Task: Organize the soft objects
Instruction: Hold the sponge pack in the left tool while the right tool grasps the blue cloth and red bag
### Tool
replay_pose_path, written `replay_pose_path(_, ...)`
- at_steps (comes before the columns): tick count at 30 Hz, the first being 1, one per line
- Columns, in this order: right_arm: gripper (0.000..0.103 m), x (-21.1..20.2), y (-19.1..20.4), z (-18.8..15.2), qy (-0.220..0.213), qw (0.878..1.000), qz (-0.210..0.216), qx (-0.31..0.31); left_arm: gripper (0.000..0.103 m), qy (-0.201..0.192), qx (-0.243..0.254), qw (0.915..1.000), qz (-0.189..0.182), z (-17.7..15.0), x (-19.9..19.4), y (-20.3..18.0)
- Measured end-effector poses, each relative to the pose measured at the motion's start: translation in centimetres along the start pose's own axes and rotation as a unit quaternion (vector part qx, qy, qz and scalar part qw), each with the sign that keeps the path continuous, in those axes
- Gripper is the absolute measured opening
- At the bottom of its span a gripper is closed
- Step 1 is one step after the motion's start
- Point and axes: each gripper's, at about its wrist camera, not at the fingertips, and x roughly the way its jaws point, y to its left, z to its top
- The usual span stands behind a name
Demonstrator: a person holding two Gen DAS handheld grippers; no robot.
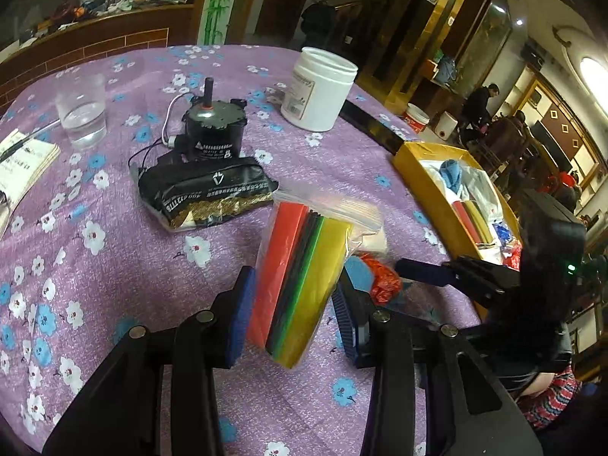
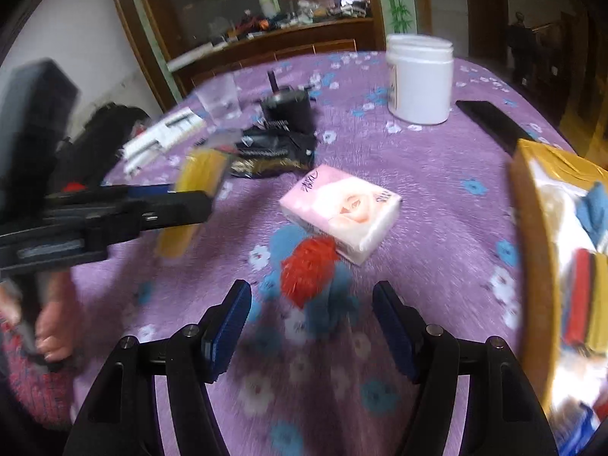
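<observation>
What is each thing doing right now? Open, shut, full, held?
Left gripper: shut on the bag.
Clear zip bag of coloured foam sheets: held, lifted.
Right gripper: open, empty.
White plastic jar: lidless.
Clear cup: part-filled.
Yellow box: open.

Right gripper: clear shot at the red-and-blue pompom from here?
Probably yes. The right gripper stands open with the red-and-blue pompom just ahead of its fingertips, nothing between. The pink tissue pack lies close behind, and may get nudged.
</observation>
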Motion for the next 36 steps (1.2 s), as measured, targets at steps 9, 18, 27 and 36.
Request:
replay_pose_path(9,0.040,1.5,0.2,0.1,-0.020,1.000,0.000,-0.002,0.038,0.004,-0.013,0.9999,-0.006,0.0,0.3,0.3)
replay_pose_path(18,0.039,-1.0,-1.6,0.1,-0.094,0.994,0.039,0.043,0.038,-0.008,-0.017,0.9998,-0.009,0.0,-0.2,0.4)
replay_pose_path(27,0.039,-3.6,-3.4,0.4,-0.160,0.983,0.031,0.086,0.038,-0.011,-0.010,0.9999,-0.001,0.0,-0.1,0.0)
replay_pose_path(36,0.039,-3.4,-3.5,0.7,-0.158,0.984,0.019,0.083,0.038,-0.013,-0.005,0.9999,-0.003,0.0,-0.2,-0.3)
